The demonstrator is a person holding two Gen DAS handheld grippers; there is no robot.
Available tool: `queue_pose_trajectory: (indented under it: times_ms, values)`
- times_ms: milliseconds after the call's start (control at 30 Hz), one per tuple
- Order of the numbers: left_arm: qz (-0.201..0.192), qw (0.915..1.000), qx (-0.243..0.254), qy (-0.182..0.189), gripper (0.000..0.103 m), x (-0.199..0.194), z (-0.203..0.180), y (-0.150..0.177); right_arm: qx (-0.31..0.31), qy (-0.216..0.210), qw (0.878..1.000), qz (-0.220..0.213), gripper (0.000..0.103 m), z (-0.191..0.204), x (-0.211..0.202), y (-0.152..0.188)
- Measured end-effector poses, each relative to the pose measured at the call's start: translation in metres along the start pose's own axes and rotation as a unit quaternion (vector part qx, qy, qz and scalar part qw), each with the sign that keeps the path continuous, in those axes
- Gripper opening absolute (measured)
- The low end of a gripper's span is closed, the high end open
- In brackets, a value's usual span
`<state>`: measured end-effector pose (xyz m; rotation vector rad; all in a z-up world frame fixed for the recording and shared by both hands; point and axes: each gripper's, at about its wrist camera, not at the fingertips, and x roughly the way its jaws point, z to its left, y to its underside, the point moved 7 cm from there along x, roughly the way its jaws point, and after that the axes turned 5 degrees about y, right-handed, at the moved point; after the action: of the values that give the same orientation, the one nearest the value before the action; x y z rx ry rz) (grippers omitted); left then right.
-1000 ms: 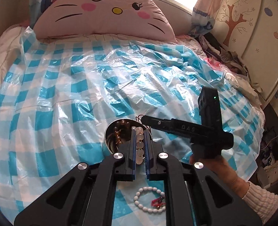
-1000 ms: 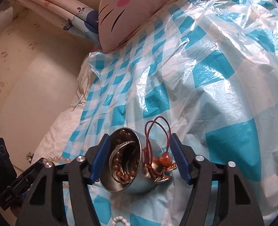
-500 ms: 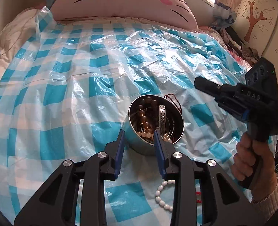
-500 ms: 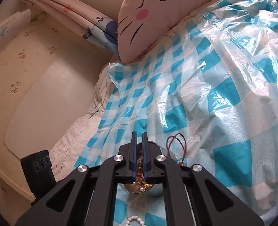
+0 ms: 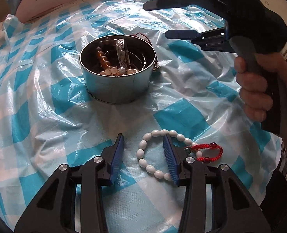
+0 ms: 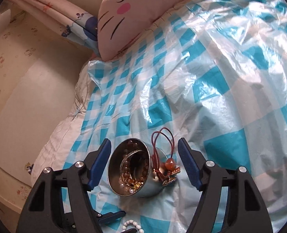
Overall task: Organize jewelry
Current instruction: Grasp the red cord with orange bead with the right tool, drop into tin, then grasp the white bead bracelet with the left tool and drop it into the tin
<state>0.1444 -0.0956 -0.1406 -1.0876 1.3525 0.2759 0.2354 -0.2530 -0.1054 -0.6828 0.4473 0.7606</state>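
Left claw (image 5: 143,155) straddling the white bead bracelet (image 5: 161,153) on the bed; right claw (image 6: 144,163) gaping around the metal tin (image 6: 141,190).

The left claw's jaws, having just been opening, are standing apart over the checked plastic sheet (image 5: 46,89), one side of the white bead bracelet lying between them unpressed, its red cord tassel (image 5: 209,151) trailing outside. The right claw, gripped by a hand (image 5: 254,89), has just been spreading wide and is framing the round tin, which is holding amber beads (image 5: 102,58), pearls and a silver bangle (image 5: 122,52). A brown cord necklace (image 6: 163,145) is lying against the tin's far side.
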Motion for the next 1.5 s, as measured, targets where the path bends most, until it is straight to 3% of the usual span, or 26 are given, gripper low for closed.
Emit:
queue_pose_trajectory:
  times_ms: [67, 100, 133, 167, 200, 267, 300, 433, 600, 733, 867, 900, 933, 967, 1000, 1033, 1300, 1500]
  values:
    - [-0.002, 1.0000, 0.004, 0.001, 0.040, 0.000, -0.002, 0.002, 0.029, -0.014, 0.999, 0.021, 0.069, -0.012, 0.016, -0.001]
    - [-0.003, 1.0000, 0.002, 0.004, 0.040, -0.001, -0.002, 0.004, 0.037, -0.020, 0.999, 0.031, 0.063, -0.015, 0.024, -0.002]
    - [-0.003, 1.0000, 0.002, 0.006, 0.039, -0.001, -0.002, 0.004, 0.043, -0.031, 0.998, 0.043, 0.045, -0.017, 0.032, -0.002]
    - [-0.004, 1.0000, 0.005, 0.007, 0.034, -0.001, -0.004, 0.006, 0.048, -0.048, 0.996, 0.057, 0.035, -0.017, 0.040, 0.000]
    - [-0.004, 0.9999, 0.012, 0.007, 0.023, -0.002, -0.007, 0.007, 0.050, -0.064, 0.995, 0.066, 0.018, -0.016, 0.045, 0.001]
    - [-0.002, 0.9995, 0.031, 0.005, 0.009, -0.002, -0.014, 0.012, 0.032, -0.075, 0.995, 0.061, 0.011, -0.010, 0.043, 0.001]
    - [-0.001, 0.9993, 0.036, 0.006, 0.007, -0.003, -0.017, 0.013, 0.022, -0.078, 0.995, 0.052, 0.006, -0.006, 0.039, -0.001]
    - [-0.005, 0.9991, 0.018, 0.037, 0.007, -0.010, -0.018, 0.015, 0.005, -0.101, 0.995, 0.012, 0.003, 0.005, 0.008, -0.008]
    - [-0.024, 0.9972, -0.011, 0.070, 0.007, -0.027, -0.015, 0.016, -0.029, -0.120, 0.992, -0.008, 0.003, 0.035, -0.025, -0.011]
    - [-0.041, 0.9963, -0.015, 0.074, 0.007, -0.044, -0.014, 0.008, -0.072, -0.119, 0.990, -0.001, 0.003, 0.070, -0.028, -0.006]
    - [-0.055, 0.9959, -0.019, 0.070, 0.007, -0.057, -0.010, -0.001, -0.100, -0.093, 0.990, 0.027, 0.004, 0.089, -0.003, 0.003]
    - [-0.057, 0.9957, -0.020, 0.070, 0.007, -0.059, -0.009, -0.003, -0.104, -0.071, 0.991, 0.038, 0.004, 0.088, 0.007, 0.007]
    - [-0.060, 0.9955, -0.021, 0.071, 0.007, -0.062, -0.009, -0.005, -0.107, -0.045, 0.992, 0.048, 0.018, 0.084, 0.014, 0.010]
    - [-0.063, 0.9952, -0.022, 0.072, 0.007, -0.064, -0.008, -0.008, -0.102, -0.032, 0.993, 0.055, 0.035, 0.077, 0.019, 0.013]
    - [-0.066, 0.9949, -0.023, 0.072, 0.007, -0.067, -0.007, -0.010, -0.094, -0.026, 0.994, 0.055, 0.067, 0.071, 0.019, 0.015]
    - [-0.070, 0.9946, -0.023, 0.073, 0.007, -0.070, -0.007, -0.012, -0.089, -0.022, 0.995, 0.046, 0.072, 0.065, 0.015, 0.015]
    - [-0.114, 0.9896, -0.031, 0.081, 0.007, -0.094, -0.002, -0.050, -0.042, -0.019, 0.999, 0.004, 0.072, 0.020, -0.034, 0.018]
    - [-0.155, 0.9836, -0.046, 0.080, 0.007, -0.110, 0.006, -0.091, -0.019, -0.024, 0.999, 0.014, 0.072, -0.003, -0.045, 0.042]
